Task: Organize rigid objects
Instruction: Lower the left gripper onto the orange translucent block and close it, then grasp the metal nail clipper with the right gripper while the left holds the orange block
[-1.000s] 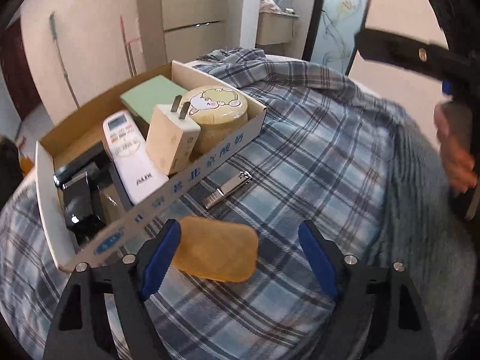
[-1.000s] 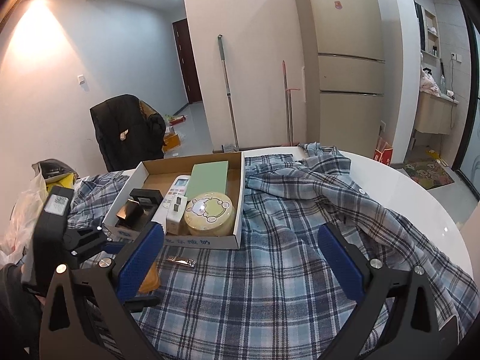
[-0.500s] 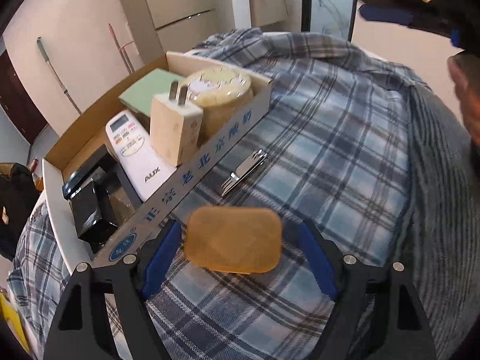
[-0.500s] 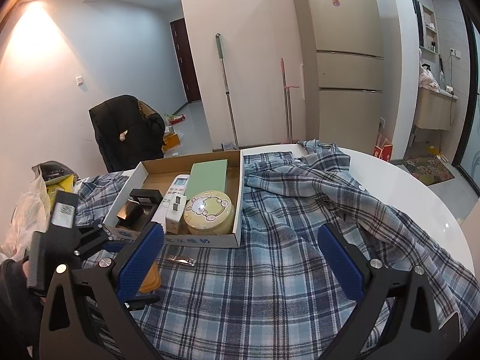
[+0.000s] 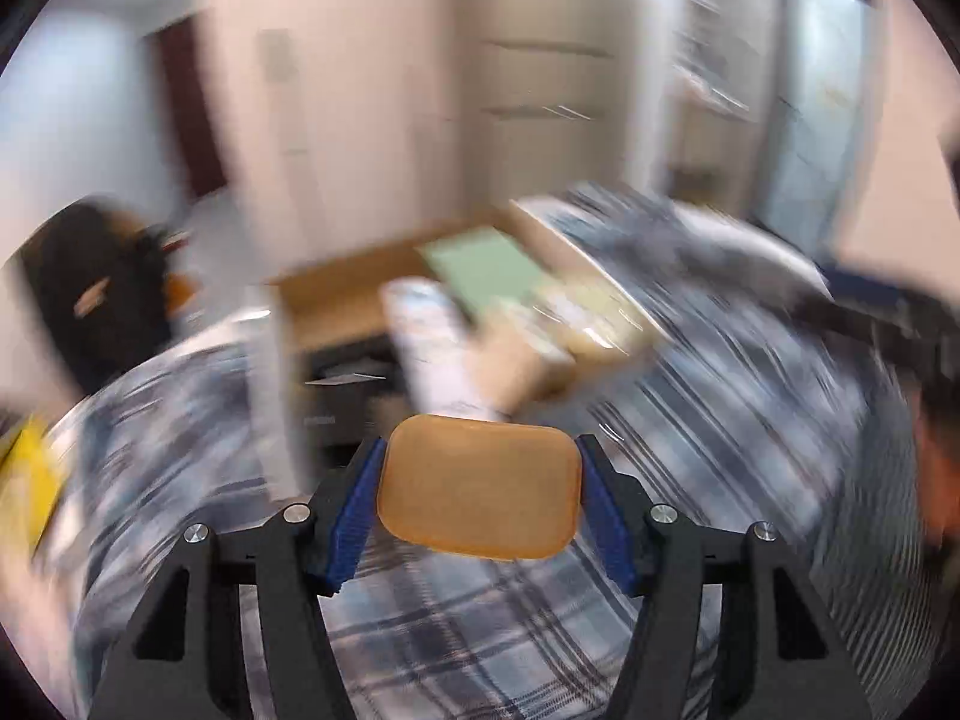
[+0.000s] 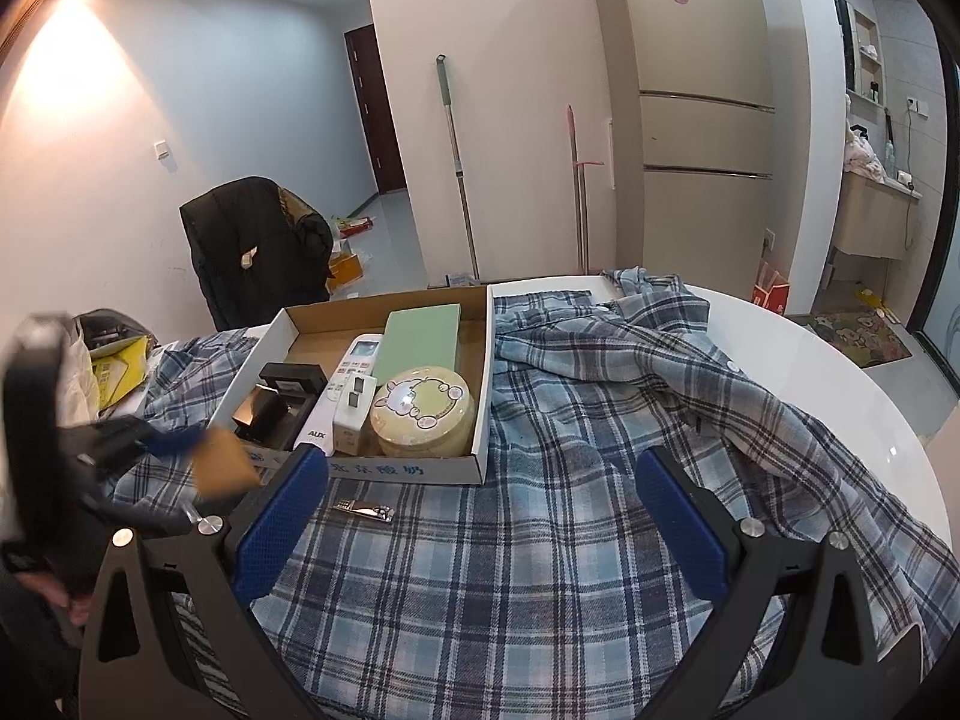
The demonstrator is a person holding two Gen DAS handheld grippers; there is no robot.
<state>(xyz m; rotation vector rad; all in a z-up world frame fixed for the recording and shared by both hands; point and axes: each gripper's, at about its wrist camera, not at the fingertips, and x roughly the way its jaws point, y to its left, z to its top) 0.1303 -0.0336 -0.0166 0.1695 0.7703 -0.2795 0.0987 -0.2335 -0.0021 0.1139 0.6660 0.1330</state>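
My left gripper [image 5: 480,504] is shut on an orange soap-like bar [image 5: 480,486] and holds it above the plaid cloth, near the front left corner of the cardboard box [image 6: 480,396]; the left wrist view is blurred. The bar also shows in the right wrist view [image 6: 223,461]. The box holds a green book [image 6: 420,339], a white remote [image 6: 345,384], a white charger [image 6: 354,411], a round yellow tin [image 6: 420,411] and black items [image 6: 276,399]. A metal nail clipper [image 6: 363,509] lies on the cloth in front of the box. My right gripper [image 6: 480,516] is open and empty.
A blue plaid shirt [image 6: 600,480] covers a round white table [image 6: 840,384]. A chair with a black jacket [image 6: 258,246] stands behind at left. A yellow bag [image 6: 117,369] lies at the left edge. A fridge [image 6: 702,120] and mops stand by the far wall.
My left gripper has shut on the orange bar, lifted it off the cloth and swung fast toward the box. The right gripper has barely moved.
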